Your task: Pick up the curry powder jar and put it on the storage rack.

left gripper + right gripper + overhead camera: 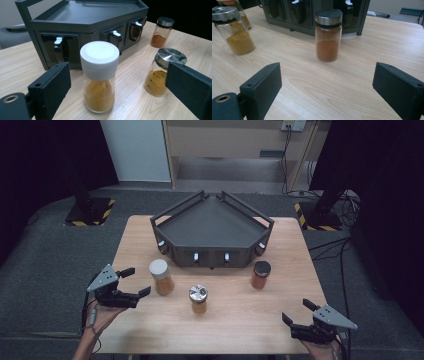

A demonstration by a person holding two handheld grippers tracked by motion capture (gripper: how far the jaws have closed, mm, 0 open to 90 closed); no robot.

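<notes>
High view: nearest the camera, the left tool (136,281) and right tool (298,311) hover over the near edge of the worktop (240,325), both with jaws spread and empty. Beyond them three spice jars stand upright and well apart in front of the dark rack (212,232): the white-capped jar (161,276) just beside the left tool, the silver-capped jar (198,299) in the middle, the black-capped jar (260,274) to the right.

Left gripper view: the white-capped jar (99,76) stands between the wide-open jaws, touched by neither. This looks like the approach step; next the tool should slide forward and close on the glass below the cap.

Right gripper view: the black-capped jar (328,35) stands ahead of the open jaws, well apart
</notes>
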